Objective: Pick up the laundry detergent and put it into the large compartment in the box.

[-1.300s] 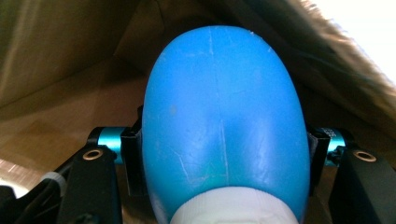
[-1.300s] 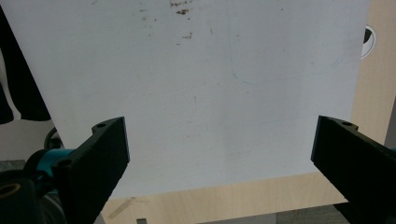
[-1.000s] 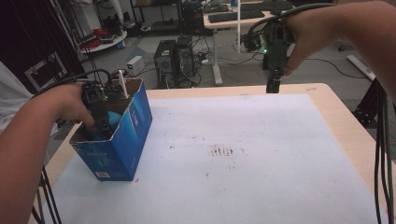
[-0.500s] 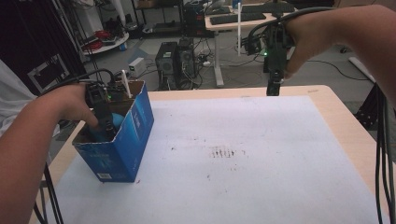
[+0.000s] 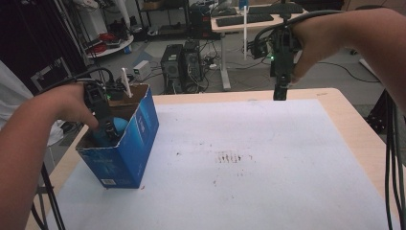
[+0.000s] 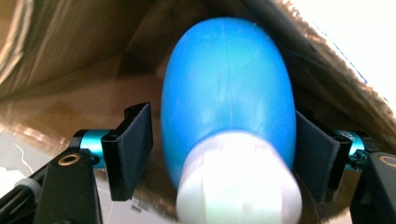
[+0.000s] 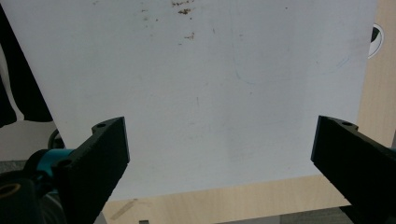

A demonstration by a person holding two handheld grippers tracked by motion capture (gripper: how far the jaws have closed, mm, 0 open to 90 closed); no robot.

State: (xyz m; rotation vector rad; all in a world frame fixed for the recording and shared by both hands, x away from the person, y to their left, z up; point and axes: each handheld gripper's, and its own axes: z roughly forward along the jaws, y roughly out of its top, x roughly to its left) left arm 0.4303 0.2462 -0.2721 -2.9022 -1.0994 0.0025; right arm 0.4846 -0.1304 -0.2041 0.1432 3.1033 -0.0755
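Left gripper [image 5: 111,130] down inside the blue box [image 5: 125,143], jaws just been opening, blue bulb [image 6: 229,88] between them. In the left gripper view: left pad [image 6: 135,144] off the bulb with a gap showing, right pad [image 6: 314,158] just beside the bulb's flank, contact there not clear. Jaws apart, nothing clamped. Bulb inside the box, white cap [image 6: 238,182] toward the camera, rounded blue end toward the brown cardboard inner wall [image 6: 70,60]. In the high view, bulb [image 5: 111,128] seen just under the box's open top, near the rim on the person's side. White stick [image 5: 126,82] up out of the box's far corner.

Box standing on the white sheet [image 5: 249,158], at the sheet's left edge, tilted a little. Brown smudges [image 5: 232,157] on the sheet, well right of the box.

Right gripper [image 5: 279,93] held above the sheet's far edge, well apart from the box, pointing down. In the right gripper view [image 7: 219,154], jaws wide apart, nothing between them, sheet [image 7: 210,84] below.
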